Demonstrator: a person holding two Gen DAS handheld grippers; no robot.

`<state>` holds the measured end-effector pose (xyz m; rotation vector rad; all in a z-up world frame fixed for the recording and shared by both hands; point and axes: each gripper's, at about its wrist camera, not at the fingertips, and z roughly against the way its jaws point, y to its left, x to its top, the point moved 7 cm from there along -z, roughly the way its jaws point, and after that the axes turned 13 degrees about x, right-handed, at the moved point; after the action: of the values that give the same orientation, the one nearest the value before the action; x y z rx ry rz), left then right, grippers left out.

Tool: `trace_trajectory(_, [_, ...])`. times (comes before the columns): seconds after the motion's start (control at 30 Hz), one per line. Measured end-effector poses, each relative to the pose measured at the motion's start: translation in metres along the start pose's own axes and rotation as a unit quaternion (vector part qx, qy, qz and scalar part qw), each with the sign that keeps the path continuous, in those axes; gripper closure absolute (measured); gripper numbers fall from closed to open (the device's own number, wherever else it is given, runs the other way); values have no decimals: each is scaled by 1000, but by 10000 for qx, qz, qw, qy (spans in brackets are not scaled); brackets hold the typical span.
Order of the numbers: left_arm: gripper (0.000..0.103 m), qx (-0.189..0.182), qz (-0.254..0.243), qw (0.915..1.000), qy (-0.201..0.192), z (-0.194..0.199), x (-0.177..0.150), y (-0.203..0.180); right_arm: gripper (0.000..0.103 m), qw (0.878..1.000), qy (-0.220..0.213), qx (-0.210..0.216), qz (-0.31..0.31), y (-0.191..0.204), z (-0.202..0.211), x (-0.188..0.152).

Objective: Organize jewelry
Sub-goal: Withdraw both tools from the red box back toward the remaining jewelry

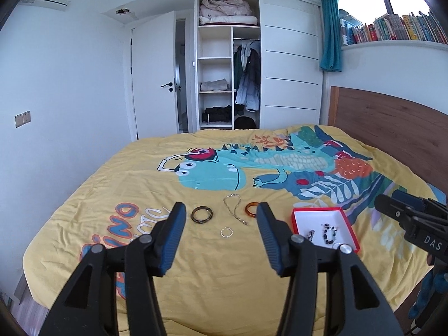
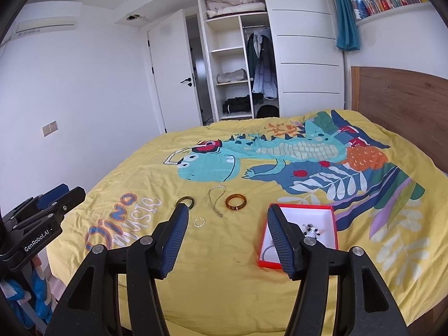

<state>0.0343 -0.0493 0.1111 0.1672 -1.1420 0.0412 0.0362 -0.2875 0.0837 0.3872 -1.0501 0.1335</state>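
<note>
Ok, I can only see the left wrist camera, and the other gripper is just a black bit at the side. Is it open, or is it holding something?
Observer: The right gripper is open. Its own camera shows both fingers spread wide with nothing between them.
Operator: And is the orange bangle a whole ring? I only see part of it.
Observer: Yes. The right wrist view shows the full circle, lying flat on the yellow bedcover, beside the chain and not touching it.
</note>
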Motion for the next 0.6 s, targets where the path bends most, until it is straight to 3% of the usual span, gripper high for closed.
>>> trace_trajectory(0.6, [52,180,98,9980,603,-66,-28,13,44,9980,599,151,-145,-2,-71,-25])
